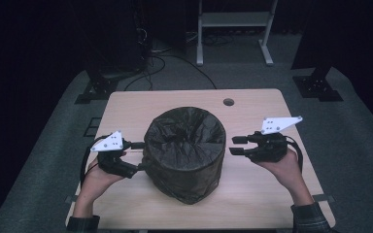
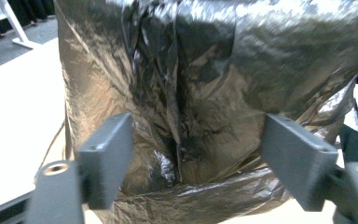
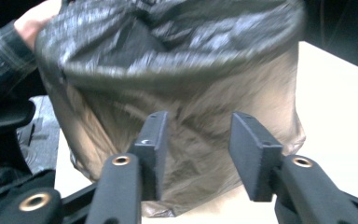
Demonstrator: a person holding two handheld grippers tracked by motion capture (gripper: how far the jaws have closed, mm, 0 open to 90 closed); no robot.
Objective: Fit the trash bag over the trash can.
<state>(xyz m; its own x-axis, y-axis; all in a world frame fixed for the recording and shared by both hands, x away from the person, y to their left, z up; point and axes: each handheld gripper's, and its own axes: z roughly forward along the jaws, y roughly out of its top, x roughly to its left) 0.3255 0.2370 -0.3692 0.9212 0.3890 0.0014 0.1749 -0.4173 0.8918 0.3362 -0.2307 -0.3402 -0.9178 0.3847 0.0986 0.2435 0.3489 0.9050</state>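
Under the black bag [image 1: 184,150], whatever it covers hidden.

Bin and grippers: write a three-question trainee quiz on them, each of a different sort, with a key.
1. True or false: the right gripper grips the bag.
2. What covers the bin? A) a black bag B) a white towel C) a wooden lid
3. Fill in: the bin stands on the ___.

Key:
1. False. Its jaws are open and clear of the bag.
2. A. The bag lines the bin and drapes down its outside.
3. Table. The left gripper is close against the bin's side, jaws open.
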